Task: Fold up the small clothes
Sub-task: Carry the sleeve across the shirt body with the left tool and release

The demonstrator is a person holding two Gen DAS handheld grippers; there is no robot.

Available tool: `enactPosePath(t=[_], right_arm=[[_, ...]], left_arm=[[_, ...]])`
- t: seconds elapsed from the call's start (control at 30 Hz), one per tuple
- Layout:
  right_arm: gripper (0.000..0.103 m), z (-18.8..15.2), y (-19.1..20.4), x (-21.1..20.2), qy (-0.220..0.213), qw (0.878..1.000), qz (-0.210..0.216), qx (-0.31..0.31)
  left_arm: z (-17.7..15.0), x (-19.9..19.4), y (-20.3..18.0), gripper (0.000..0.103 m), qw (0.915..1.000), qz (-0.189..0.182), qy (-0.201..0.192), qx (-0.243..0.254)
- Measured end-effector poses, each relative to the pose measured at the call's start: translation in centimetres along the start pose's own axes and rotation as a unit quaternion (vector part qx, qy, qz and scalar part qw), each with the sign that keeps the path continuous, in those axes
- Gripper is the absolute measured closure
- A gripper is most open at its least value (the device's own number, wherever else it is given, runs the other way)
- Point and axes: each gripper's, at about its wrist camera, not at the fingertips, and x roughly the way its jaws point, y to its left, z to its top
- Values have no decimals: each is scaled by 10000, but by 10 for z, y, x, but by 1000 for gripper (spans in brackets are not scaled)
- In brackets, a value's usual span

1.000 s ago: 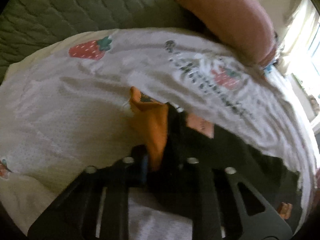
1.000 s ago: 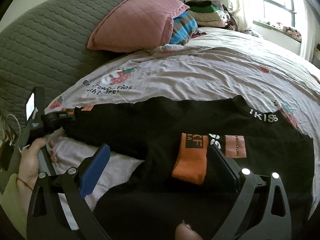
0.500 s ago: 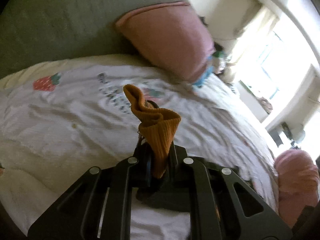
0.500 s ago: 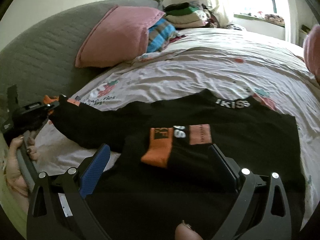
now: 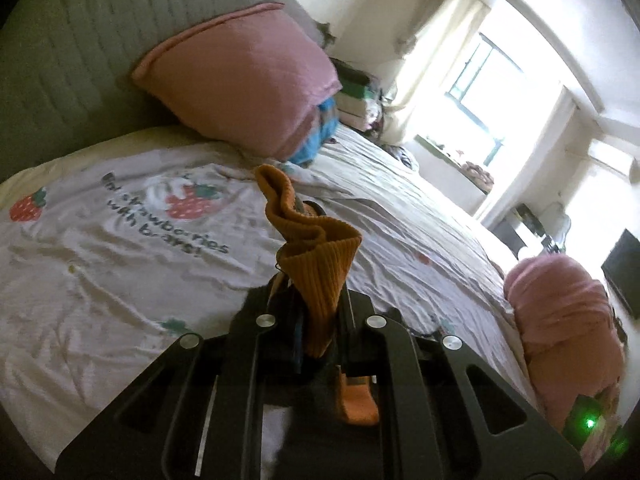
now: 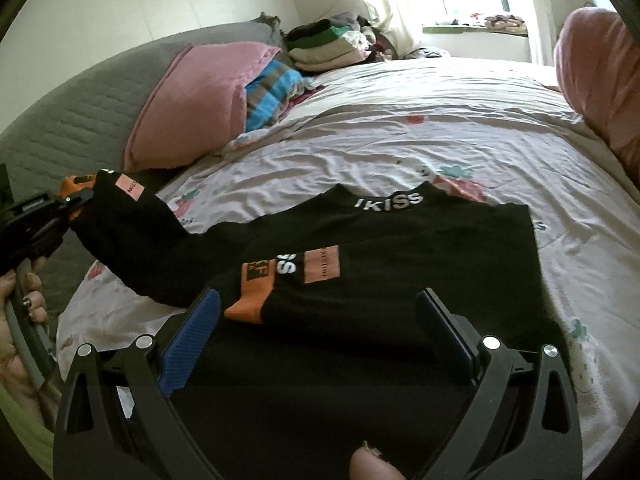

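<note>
Left gripper (image 5: 316,320) is filling the lower centre of the left wrist view, jaws closed down on the orange ribbed cuff (image 5: 316,256) of a sleeve. The cuff is bunching upward out of the pinch toward mid-frame, above the strawberry-print bedsheet (image 5: 120,248). A pink pillow (image 5: 244,80) is leaning on the grey headboard (image 5: 68,60) at upper left.

Right wrist view: the right gripper (image 6: 316,328) is sitting at bottom centre with its jaws spread wide, gripping nothing, both blue pads (image 6: 188,340) hovering over the lower part of a black sweater (image 6: 400,264). The sweater is lying flat on the sheet at mid-frame, white "IKISS" lettering on the collar, one sleeve folded across the chest with its orange cuff pointing lower left. The other sleeve (image 6: 132,240) is stretching up and away to the left edge, where the left gripper (image 6: 60,204) is holding its cuff raised off the bed; the left hand (image 6: 20,320) is wrapping the handle below.
</note>
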Motion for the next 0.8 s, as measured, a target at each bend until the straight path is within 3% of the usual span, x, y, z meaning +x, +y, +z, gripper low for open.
enactPosePath(t=[0.37,0.8], right_arm=[[6,-3,-36,-21,-170,9990,-238,324],[6,-8,-69,-41,-297,9967,-509,564]], left_arm=[[-15,8,-55,98,9977,-501,270,373],[-49,37,-90,98,9905,-875,793,705]])
